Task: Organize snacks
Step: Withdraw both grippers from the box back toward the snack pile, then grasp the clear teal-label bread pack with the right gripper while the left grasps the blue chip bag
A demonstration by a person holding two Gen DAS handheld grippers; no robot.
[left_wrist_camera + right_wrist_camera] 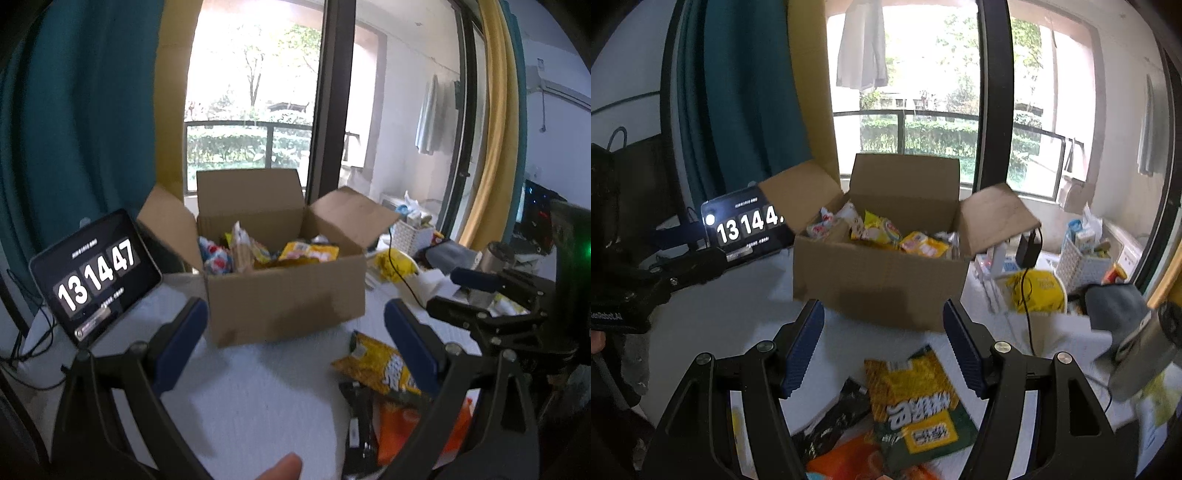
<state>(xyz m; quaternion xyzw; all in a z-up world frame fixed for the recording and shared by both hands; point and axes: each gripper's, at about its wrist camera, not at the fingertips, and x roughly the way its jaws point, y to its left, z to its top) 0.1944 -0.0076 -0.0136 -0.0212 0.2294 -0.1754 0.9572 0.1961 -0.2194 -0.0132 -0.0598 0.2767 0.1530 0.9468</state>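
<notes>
Already, several snack packets are seen inside the open brown cardboard box (882, 280); a yellow-green foil packet (916, 402), an orange one (402, 424) and a black one (831, 424) remain on the white tabletop (258, 387). Both grippers' jaws, left (295, 343) and right (882, 347), are spread and empty.

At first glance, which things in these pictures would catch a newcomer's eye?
The open cardboard box at the table's middle, filled with bright snack packets. Left of it, a tablet shows big white clock digits. In front of the box, a yellow snack bag lies between the open right gripper's fingers.
</notes>
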